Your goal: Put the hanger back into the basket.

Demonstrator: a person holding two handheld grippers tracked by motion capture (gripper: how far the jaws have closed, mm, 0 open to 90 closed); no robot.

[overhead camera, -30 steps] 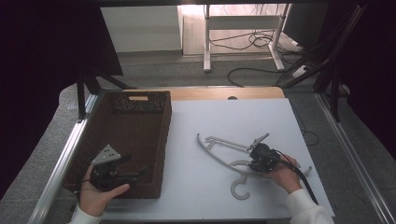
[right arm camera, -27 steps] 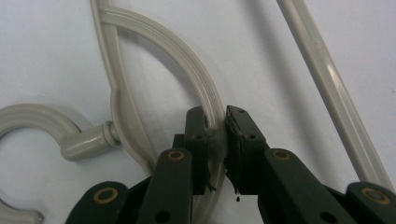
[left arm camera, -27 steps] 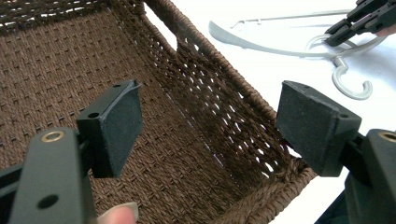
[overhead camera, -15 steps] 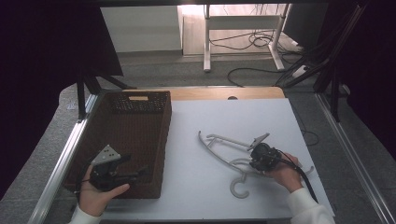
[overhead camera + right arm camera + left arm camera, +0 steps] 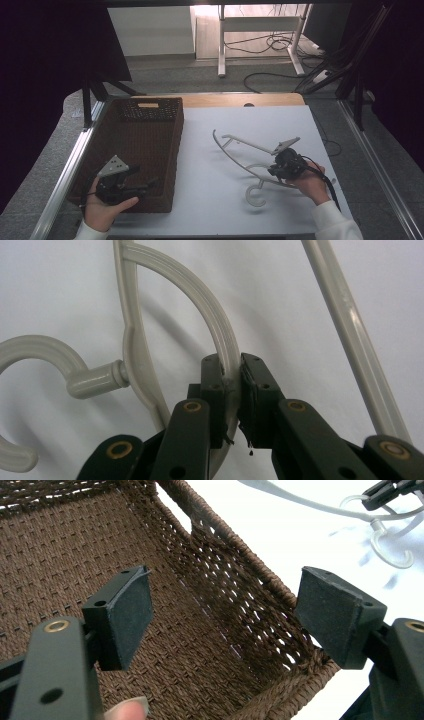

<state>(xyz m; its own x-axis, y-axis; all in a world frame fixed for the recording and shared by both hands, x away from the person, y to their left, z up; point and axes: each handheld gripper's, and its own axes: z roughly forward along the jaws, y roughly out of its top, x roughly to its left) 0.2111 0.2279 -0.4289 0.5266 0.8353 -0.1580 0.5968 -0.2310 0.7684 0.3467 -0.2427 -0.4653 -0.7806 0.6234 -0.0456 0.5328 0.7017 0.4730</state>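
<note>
The right gripper (image 5: 231, 371) is clamped on the curved arm of the white plastic hanger (image 5: 250, 155), which lies on the white table (image 5: 210, 200) right of the brown woven basket (image 5: 150, 145). The left gripper (image 5: 225, 615) hangs over the basket's near end with its jaws wide apart and nothing between them. The right gripper view shows the pads (image 5: 252, 390) pinching the hanger near its hook (image 5: 30, 355); the high view shows the whole hanger.

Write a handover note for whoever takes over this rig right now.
Right gripper: jaws shut on the white hanger, on a curved arm near its hook, with the hanger lying on the white table.
Left gripper: jaws open, holding nothing, hovering over the near end of the brown wicker basket.
Done: hanger gripped.
Left: probably lift the hanger and carry it left into the basket, which looks empty where visible.
</note>
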